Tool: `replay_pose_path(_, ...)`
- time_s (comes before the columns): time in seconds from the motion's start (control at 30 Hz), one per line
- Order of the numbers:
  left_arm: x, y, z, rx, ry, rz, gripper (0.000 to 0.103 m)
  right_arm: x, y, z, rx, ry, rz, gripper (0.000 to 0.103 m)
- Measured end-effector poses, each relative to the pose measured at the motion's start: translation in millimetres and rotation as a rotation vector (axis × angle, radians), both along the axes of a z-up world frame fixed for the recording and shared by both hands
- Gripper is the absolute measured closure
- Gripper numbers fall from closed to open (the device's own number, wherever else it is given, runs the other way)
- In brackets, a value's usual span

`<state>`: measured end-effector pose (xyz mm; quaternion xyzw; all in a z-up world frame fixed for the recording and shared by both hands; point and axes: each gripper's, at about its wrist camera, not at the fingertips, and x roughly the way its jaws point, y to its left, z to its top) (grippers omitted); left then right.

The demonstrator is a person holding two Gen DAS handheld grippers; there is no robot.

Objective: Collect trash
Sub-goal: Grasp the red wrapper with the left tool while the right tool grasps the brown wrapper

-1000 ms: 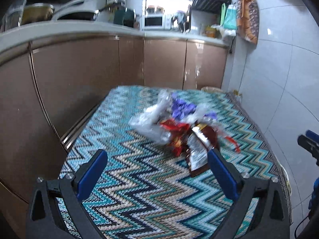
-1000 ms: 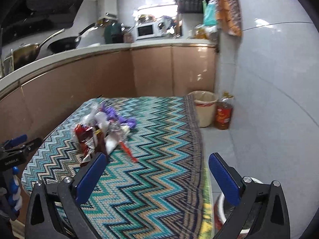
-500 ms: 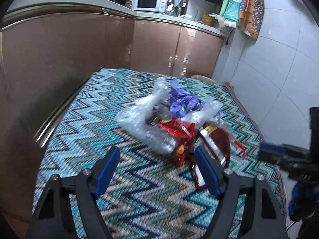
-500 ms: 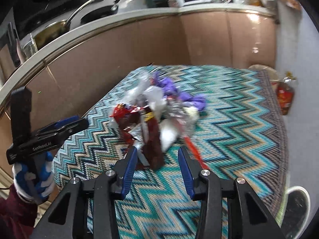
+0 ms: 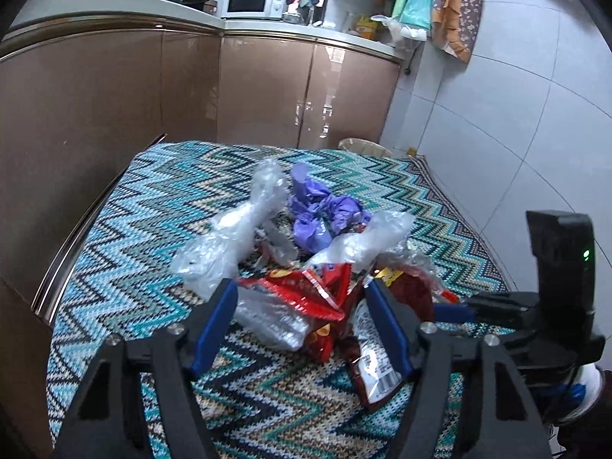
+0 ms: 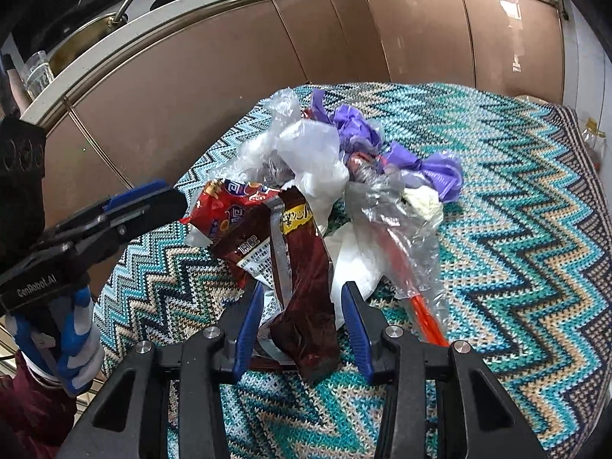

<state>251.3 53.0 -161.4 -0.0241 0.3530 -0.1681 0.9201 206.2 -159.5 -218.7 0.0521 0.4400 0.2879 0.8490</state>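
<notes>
A pile of trash lies on the zigzag-patterned cloth [image 5: 145, 199]: clear plastic bags [image 5: 233, 237], a purple bag [image 5: 321, 214], a red snack wrapper [image 5: 306, 294] and a dark brown wrapper [image 6: 306, 264]. My left gripper [image 5: 302, 302] is open, its jaws on either side of the red wrapper and a clear bag. My right gripper [image 6: 302, 306] is open, its jaws on either side of the brown wrapper's lower end. A red strip [image 6: 424, 313] lies at the pile's right. The brown wrapper also shows in the left wrist view [image 5: 378, 363].
Brown kitchen cabinets [image 5: 267, 88] stand behind and left of the table. A lined bin [image 5: 363, 147] stands beyond the table's far edge by the tiled wall [image 5: 516, 122]. The counter holds a microwave [image 5: 252, 4] and pans. Each gripper shows in the other's view.
Both grippers have moved in to the pile and narrowed. The left now straddles the red wrapper, the right the brown wrapper.
</notes>
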Motion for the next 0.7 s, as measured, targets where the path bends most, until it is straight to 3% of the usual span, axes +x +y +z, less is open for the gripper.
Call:
replay_pose_path(0.1, 4, -9, -1, 0.013, -0.001, -0.024, 0.042, 1, -4, -7, 0.017, 0.013, 0.005, 0.083)
replay_pose_path(0.2, 13, -16, -5, 0.037, 0.010, -0.039, 0.046, 1, -4, -7, 0.023, 0.013, 0.005, 0.089)
replay_pose_path(0.4, 33, -16, -14, 0.085, 0.050, -0.039, 0.046, -9, -18, -2, 0.049, 0.001, -0.015, 0.092)
replay_pose_path(0.47, 39, -16, -19, 0.103, 0.077, -0.036, 0.051, -13, -23, 0, 0.055, -0.006, -0.022, 0.092)
replay_pose_path(0.53, 45, -16, -27, 0.105, 0.119, -0.040, 0.065, -16, -27, 2, 0.063, -0.010, -0.030, 0.092)
replay_pose_path(0.7, 39, -15, -35, 0.106, 0.141, -0.046, 0.073, -22, -35, 6, 0.071, -0.015, -0.047, 0.092)
